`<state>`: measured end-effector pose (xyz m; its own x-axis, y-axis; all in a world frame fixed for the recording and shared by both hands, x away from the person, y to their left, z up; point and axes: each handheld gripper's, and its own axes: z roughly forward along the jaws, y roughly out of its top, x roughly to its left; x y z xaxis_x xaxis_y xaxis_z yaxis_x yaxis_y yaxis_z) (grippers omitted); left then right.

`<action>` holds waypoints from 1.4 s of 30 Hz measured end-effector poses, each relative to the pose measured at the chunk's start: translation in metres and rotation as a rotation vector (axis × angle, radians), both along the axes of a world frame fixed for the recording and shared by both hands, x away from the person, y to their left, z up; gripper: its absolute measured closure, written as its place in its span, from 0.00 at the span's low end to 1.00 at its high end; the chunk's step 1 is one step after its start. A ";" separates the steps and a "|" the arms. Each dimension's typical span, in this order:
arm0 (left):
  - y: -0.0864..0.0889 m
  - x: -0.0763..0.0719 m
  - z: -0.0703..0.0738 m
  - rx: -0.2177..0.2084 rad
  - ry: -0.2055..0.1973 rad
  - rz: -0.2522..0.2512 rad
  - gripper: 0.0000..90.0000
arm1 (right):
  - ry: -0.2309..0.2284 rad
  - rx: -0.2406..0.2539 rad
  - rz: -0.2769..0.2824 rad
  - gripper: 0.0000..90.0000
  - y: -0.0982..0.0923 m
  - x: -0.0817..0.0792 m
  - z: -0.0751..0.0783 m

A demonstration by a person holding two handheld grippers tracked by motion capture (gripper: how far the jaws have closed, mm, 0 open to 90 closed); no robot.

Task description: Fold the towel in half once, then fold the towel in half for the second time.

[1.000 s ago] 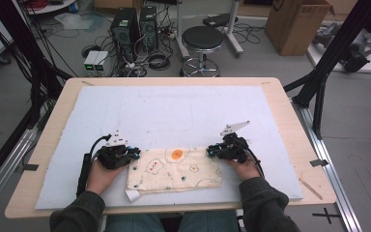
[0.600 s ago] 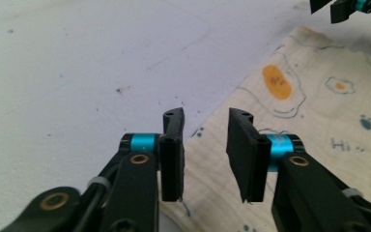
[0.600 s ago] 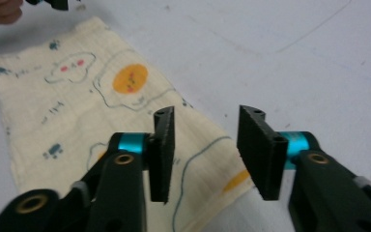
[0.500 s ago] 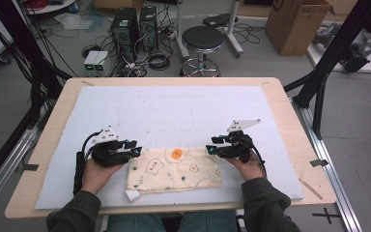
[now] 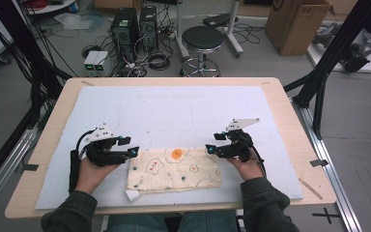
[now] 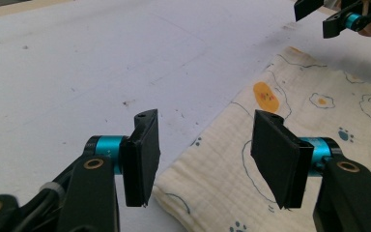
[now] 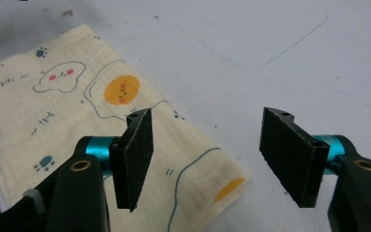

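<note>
A cream cloth (image 5: 175,169) printed with clouds, paw marks and an orange round face is seen lying folded flat on the near part of the white mat (image 5: 174,111), close to the person's edge of the table (image 5: 290,104). A small white label (image 5: 133,195) juts from the cloth's near left corner.

The left gripper (image 5: 132,152) is held just off the cloth's far left corner, and in the left gripper view (image 6: 203,159) that corner is seen lying below and between the two black pads, untouched by either. Its jaws have just been opening and stand apart with nothing pressed between them.

The right gripper (image 5: 209,150) is held at the far right corner; in the right gripper view (image 7: 205,162) that corner lies beneath the gap, nearer the left pad, with bare mat under the other. Its jaws too have just been opening and are spread, clear of the fabric.

Around the cloth the mat is marked by faint scuffs. Beyond the table a black stool (image 5: 202,39), two computer towers (image 5: 134,24) and a cardboard box (image 5: 297,24) are seen on the floor
</note>
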<state>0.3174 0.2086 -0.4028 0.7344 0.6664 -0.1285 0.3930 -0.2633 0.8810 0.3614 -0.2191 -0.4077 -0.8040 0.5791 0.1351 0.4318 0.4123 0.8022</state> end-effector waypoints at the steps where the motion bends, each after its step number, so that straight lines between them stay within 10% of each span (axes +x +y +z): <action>1: 0.000 0.000 0.000 0.005 0.000 -0.005 0.48 | -0.002 0.001 0.000 0.40 0.000 0.000 0.000; 27: -0.001 0.001 -0.004 0.036 0.005 0.000 0.48 | 0.002 -0.017 -0.005 0.41 0.002 0.002 -0.003; 42: -0.003 0.023 -0.022 0.054 0.065 0.122 0.54 | 0.049 -0.044 -0.031 0.51 0.003 0.019 -0.016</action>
